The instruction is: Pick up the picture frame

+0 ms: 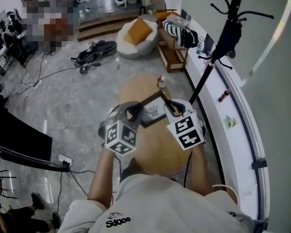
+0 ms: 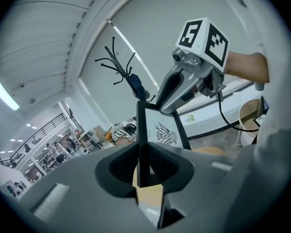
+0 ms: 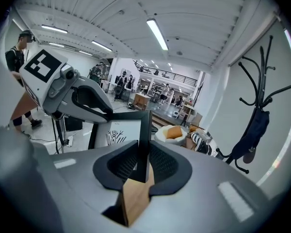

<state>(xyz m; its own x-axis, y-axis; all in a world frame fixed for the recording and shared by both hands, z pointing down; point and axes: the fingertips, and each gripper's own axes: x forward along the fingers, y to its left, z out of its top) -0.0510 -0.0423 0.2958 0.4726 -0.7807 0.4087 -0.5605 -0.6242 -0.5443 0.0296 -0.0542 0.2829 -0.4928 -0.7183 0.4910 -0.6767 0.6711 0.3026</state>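
Note:
A black picture frame (image 1: 152,111) with a white print hangs above the round wooden table (image 1: 157,152), held between both grippers. My left gripper (image 1: 132,115) is shut on the frame's left edge, and my right gripper (image 1: 169,106) is shut on its right edge. In the left gripper view the frame (image 2: 161,130) stands edge-on between the pads of the left gripper (image 2: 142,171), with the right gripper (image 2: 161,104) at its far corner. In the right gripper view the frame (image 3: 117,132) is clamped in the right gripper (image 3: 143,166), and the left gripper (image 3: 103,111) grips its far side.
A small object (image 1: 161,83) stands at the table's far edge. A black coat stand (image 1: 218,47) rises at the right by a white ledge (image 1: 228,125). A wooden rack (image 1: 172,55), a white beanbag (image 1: 135,37) and floor cables (image 1: 93,51) lie beyond.

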